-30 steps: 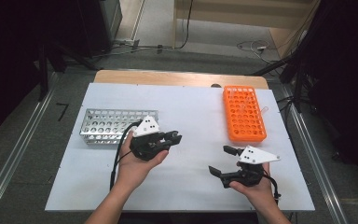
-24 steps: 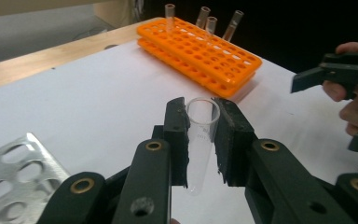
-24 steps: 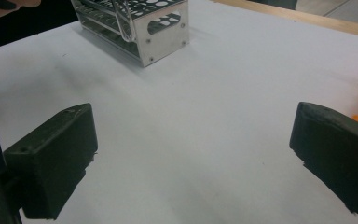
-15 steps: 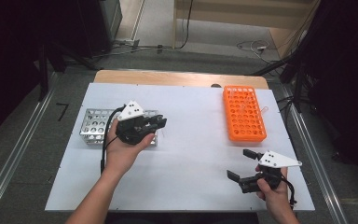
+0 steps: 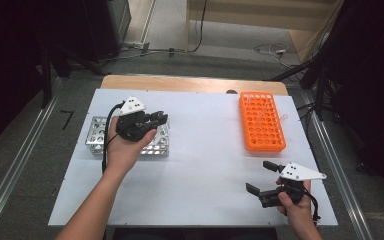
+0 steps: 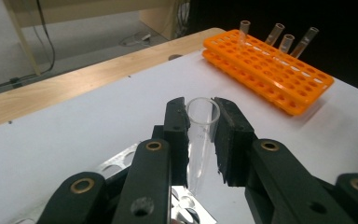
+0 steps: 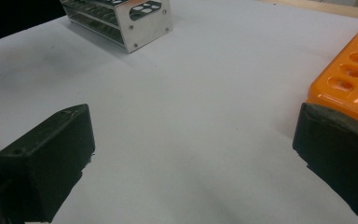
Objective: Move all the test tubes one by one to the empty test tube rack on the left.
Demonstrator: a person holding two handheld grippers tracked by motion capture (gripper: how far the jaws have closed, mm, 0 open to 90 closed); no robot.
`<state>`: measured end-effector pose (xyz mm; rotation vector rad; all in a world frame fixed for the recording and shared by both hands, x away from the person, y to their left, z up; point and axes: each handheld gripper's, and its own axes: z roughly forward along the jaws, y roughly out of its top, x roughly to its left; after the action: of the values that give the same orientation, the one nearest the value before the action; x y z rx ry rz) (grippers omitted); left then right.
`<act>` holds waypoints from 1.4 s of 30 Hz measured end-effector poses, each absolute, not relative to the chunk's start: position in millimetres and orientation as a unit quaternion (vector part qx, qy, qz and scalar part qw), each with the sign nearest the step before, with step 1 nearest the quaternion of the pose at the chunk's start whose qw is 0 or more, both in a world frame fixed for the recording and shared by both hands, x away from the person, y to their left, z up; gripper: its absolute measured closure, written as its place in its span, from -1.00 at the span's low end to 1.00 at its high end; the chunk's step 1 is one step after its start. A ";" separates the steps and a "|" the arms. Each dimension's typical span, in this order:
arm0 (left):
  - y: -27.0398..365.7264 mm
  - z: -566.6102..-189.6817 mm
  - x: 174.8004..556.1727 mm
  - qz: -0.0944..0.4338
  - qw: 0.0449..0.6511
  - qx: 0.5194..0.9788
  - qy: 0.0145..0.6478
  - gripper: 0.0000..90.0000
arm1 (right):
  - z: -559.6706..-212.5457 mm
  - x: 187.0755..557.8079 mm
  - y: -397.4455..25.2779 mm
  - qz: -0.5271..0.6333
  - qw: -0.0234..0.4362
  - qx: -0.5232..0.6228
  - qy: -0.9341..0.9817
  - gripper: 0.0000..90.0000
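A clear test tube (image 6: 200, 140) stands upright between the jaws of the left hand-held gripper (image 6: 200, 135), pinched near its open rim, its lower end just above or still within a hole of the metal rack (image 5: 100, 135); which of the two cannot be told. The step in hand looks like lifting the tube out of that rack. The next move probably calls for a straight upward pull, then a carry across the white surface (image 5: 205, 150) to the orange rack (image 5: 261, 122), where four tubes (image 6: 279, 37) already stand at the far end. The right hand-held gripper (image 5: 265, 180) hovers with jaws wide apart and empty, near the orange rack's closer end.
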<state>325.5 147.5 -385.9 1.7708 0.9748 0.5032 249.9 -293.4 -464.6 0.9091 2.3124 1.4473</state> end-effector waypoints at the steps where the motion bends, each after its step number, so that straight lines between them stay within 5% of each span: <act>1: 147.9 -385.3 327.7 0.210 0.504 0.734 0.404 0.68 | -465.2 250.2 -293.6 0.499 0.132 0.313 0.798 -1.00; 42: 135.7 -409.4 379.3 0.238 0.427 0.760 0.428 0.68 | -465.3 248.8 -292.9 0.496 0.127 0.308 0.802 -1.00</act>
<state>379.3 135.7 -409.4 1.8996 1.0693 0.5944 248.8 -292.9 -465.3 0.8972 2.3337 1.4447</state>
